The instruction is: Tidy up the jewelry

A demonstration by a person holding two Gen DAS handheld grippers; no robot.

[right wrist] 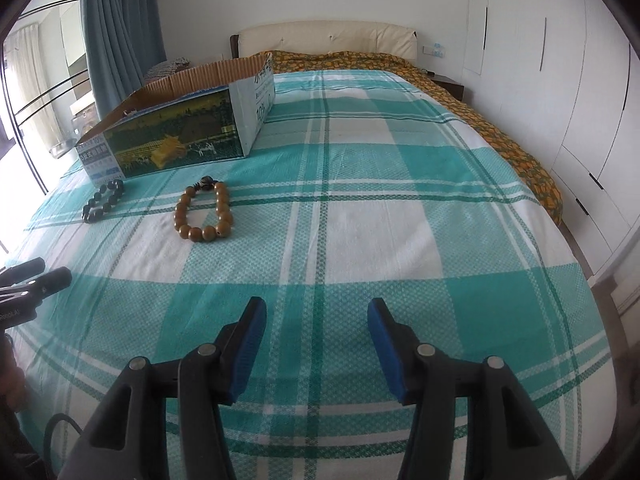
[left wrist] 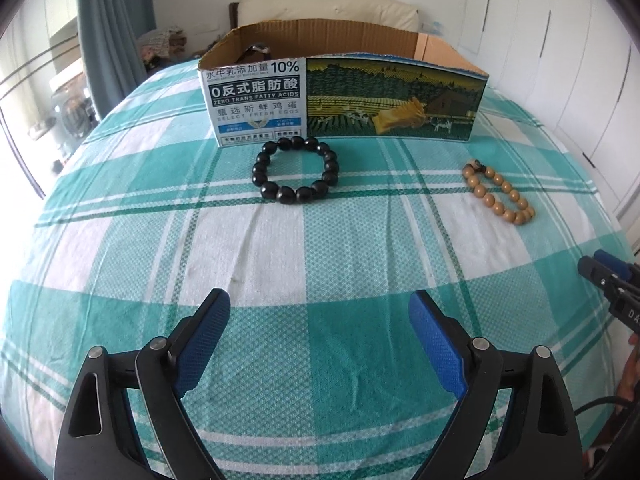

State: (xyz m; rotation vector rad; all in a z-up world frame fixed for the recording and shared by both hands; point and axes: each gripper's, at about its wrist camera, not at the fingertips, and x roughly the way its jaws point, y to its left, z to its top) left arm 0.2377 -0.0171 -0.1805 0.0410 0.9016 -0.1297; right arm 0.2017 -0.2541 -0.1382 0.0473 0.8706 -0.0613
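Observation:
A black bead bracelet (left wrist: 296, 168) lies on the bed just in front of an open cardboard box (left wrist: 344, 96). A tan wooden bead bracelet (left wrist: 498, 190) lies to its right. Both show in the right wrist view, the black bracelet (right wrist: 103, 200) beside the box (right wrist: 180, 128) and the tan bracelet (right wrist: 203, 212) nearer the middle. My left gripper (left wrist: 319, 312) is open and empty, well short of the black bracelet. My right gripper (right wrist: 317, 316) is open and empty, to the right of the tan bracelet. A dark item lies inside the box (left wrist: 256, 50), mostly hidden.
The bed has a green and white plaid sheet (right wrist: 400, 220). An orange patterned blanket (right wrist: 500, 120) runs along its far right side. A headboard (right wrist: 328, 38) stands at the back. White wardrobe doors (right wrist: 580, 80) are on the right, a blue curtain (right wrist: 116, 28) and window on the left.

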